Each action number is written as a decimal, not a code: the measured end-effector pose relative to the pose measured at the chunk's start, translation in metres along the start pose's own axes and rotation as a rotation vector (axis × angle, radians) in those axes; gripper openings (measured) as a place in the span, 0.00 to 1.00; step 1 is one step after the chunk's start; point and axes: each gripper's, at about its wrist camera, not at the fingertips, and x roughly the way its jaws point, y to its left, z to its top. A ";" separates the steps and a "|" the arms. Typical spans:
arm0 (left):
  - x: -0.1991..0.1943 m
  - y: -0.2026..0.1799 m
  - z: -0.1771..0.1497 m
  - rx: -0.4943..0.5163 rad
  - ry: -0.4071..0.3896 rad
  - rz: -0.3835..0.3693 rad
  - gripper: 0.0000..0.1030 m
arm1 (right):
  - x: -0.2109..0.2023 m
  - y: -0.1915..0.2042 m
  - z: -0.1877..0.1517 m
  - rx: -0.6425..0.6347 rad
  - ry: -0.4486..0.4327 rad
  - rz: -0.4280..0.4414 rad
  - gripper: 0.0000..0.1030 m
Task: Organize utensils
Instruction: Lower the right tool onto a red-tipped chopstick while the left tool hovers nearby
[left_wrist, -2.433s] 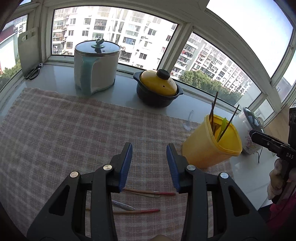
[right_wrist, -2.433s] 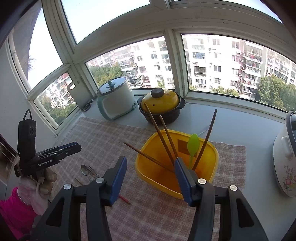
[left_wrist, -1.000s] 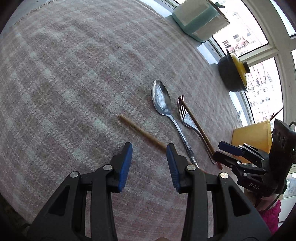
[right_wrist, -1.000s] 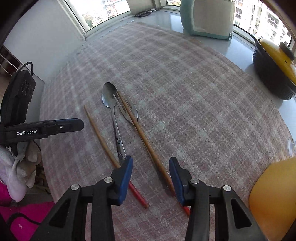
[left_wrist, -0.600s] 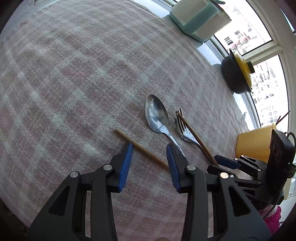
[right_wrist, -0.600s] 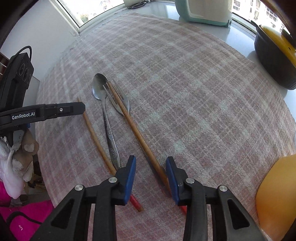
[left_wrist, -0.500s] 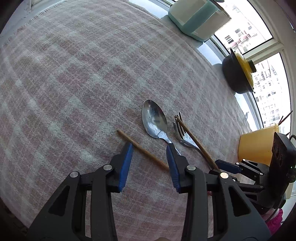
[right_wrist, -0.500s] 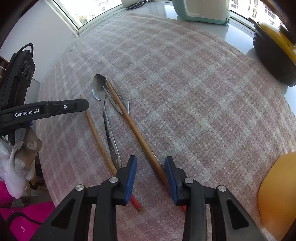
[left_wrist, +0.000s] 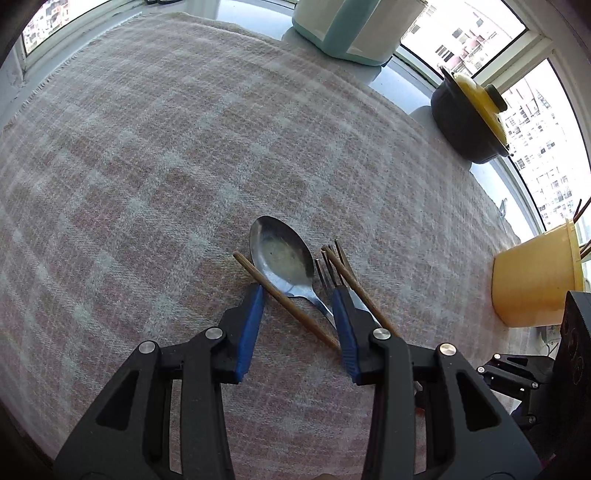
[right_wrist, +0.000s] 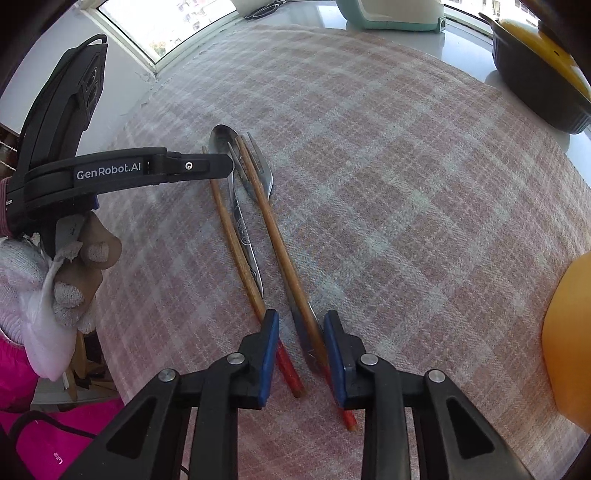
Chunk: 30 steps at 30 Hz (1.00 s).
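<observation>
Four utensils left on cloth (right_wrist: 369, 147): two chopsticks (right_wrist: 280, 254), spoon (left_wrist: 280, 258), fork (right_wrist: 264, 173). Right gripper (right_wrist: 301, 354) narrowing around chopstick and fork handle, no contact; left gripper (left_wrist: 297, 325) part-open, empty. Yellow bin (left_wrist: 535, 280) holds some already.

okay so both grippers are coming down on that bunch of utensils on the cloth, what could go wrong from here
1. The right gripper, whose jaws have just been closing, straddles the red-tipped wooden chopstick lying over the steel fork; it may pinch both or drag the fork.
2. The left gripper brackets the other wooden chopstick and the steel spoon, so it could grab the wrong one.
3. The thin sticks lie flat on the checked cloth; pads may snag the fabric.
</observation>
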 end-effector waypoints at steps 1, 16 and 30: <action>0.001 -0.003 0.000 0.019 0.001 0.008 0.37 | 0.000 0.001 -0.002 0.008 0.000 0.010 0.24; -0.003 -0.019 -0.028 0.200 -0.038 0.098 0.21 | 0.001 0.016 0.016 -0.029 -0.018 -0.025 0.20; -0.015 0.009 -0.037 0.239 0.002 0.098 0.04 | 0.021 0.028 0.057 -0.074 -0.002 -0.056 0.20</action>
